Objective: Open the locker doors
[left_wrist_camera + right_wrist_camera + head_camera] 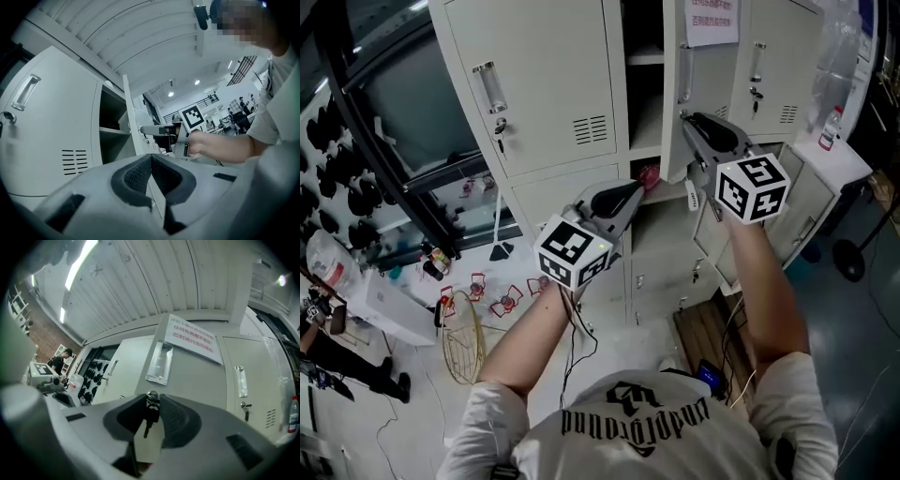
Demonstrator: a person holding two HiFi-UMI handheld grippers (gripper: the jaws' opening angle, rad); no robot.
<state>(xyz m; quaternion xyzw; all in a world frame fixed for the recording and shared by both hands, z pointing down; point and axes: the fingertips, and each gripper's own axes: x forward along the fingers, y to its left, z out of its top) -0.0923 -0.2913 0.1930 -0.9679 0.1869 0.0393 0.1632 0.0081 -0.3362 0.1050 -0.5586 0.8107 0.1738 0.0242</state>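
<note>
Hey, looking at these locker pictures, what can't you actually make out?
- Notice on the open door: the red print is too small in the right gripper view, and the top edge cuts it off in the head view.
- Red object low in the open locker: too small to identify in the head view.
- Upper compartment of that locker: too dark in the left gripper view.

Shut locker door (544,84) left; open compartment (645,84) beside; opened door (712,89) further right, notice (712,21) on it, key (150,416) in right tool (153,397).
</note>
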